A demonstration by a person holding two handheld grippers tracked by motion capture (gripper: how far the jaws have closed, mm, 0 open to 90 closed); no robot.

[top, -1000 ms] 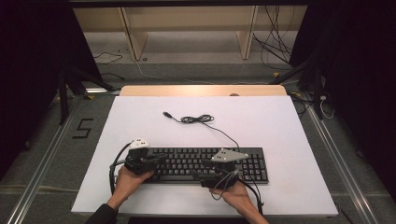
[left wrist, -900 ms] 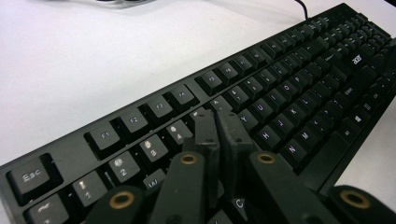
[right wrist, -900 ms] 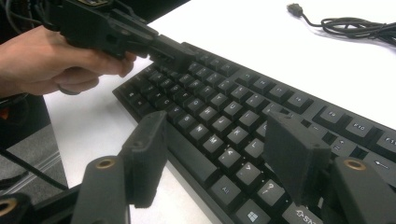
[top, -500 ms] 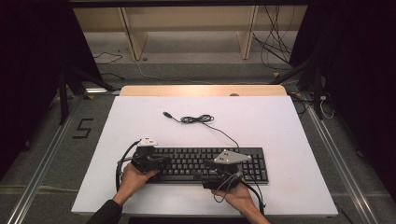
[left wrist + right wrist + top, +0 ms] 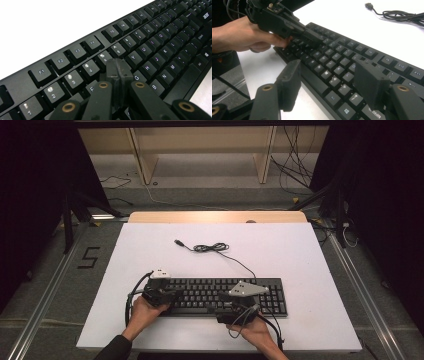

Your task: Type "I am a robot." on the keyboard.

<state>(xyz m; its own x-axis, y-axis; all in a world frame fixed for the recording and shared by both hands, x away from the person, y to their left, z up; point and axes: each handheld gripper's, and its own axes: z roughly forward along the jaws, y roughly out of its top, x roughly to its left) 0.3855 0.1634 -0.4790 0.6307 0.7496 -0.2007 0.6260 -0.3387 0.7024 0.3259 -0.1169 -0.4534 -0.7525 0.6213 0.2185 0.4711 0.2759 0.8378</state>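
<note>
Left gripper (image 5: 169, 296): sits at lower left of the high view, over the keyboard's left end. My jaws are pressed together, nothing between them; in my own view the joined tips (image 5: 118, 69) hang right over the keys around 5, F and G. Touching a cap or just above it, I can't tell.

Left hand (image 5: 145, 312): lower left, curled round the gripper body, cable looping out beside it.

Keyboard (image 5: 225, 295): black, full size, lying flat across the lower middle of the high view on the white table (image 5: 300, 255), between my two hands.

How it handles: I judge it light, stiff plastic, one long rigid slab. The caps are slick and give under pressure, so poking takes a soft touch. To lift it, I'd pinch the thin front edge or a short end, not the keys.

Keyboard cable (image 5: 212, 248): upper middle, running off the back edge into a small coil, with the USB plug (image 5: 178, 242) lying loose on the table. It's floppy and will drag if I shift the board.

Right gripper (image 5: 231, 310): lower middle-right, at the front edge. My jaws stand wide apart, holding nothing; in my own view the pads (image 5: 289, 83) straddle the bottom row near Alt and the Windows key.

Right hand (image 5: 252, 330): bottom right of centre, steadying the gripper.
</note>
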